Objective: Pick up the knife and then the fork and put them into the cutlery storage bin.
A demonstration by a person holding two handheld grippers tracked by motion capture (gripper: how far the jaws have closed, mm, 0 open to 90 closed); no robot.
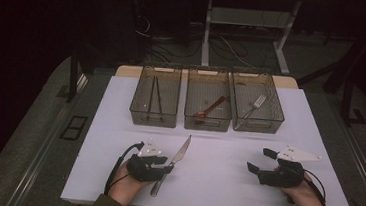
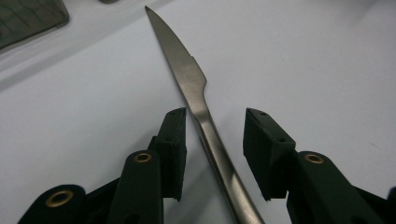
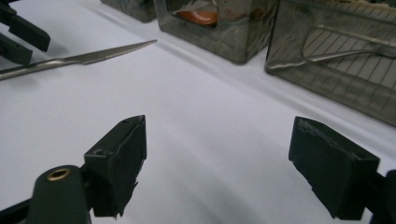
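pointing away, knife [image 2: 198,93] lengthwise

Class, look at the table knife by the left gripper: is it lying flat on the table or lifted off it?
Lying flat. The table knife rests on the white table, between the left gripper's fingers, not yet clamped.

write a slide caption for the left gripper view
Left gripper straddling the handle of a silver steel table knife on the white table, pads not yet touching.

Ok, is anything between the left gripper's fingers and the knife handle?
Nothing visible. The knife lies on the bare white table, its handle between the left gripper's fingers, with a gap on each side.
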